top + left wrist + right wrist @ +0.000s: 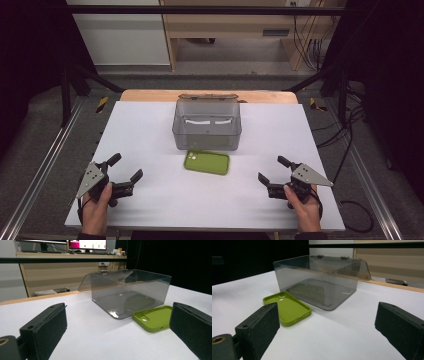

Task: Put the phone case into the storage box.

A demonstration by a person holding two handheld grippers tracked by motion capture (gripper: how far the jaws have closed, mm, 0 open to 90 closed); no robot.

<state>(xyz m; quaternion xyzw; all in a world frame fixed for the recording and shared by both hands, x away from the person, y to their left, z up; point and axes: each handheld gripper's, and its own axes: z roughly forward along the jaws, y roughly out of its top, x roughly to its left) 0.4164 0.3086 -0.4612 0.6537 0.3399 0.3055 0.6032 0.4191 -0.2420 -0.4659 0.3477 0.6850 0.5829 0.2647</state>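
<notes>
High view: the white table (150, 130) carries a smoky transparent box (207, 125) at centre, lid hinged back toward the far edge, with a green phone case (206, 162) lying flat just in front of its near wall. The left gripper (126, 168) sits near the front left corner of the table, held by the left hand (96, 207), jaws spread apart and holding nothing. The right gripper (274, 169) sits near the front right corner, held by the right hand (302, 205), jaws likewise spread and unloaded. Both grippers are well apart from the case. Left gripper view: the two black jaws stand wide apart above bare table surface; the box (130, 293) lies ahead, and the phone case (153, 317) rests open side up against its near lower edge, just inside the right-hand jaw. Right gripper view: jaws released, wide apart; the phone case (288, 307) lies ahead beside the left-hand jaw, with the box (319, 280) directly behind it.
</notes>
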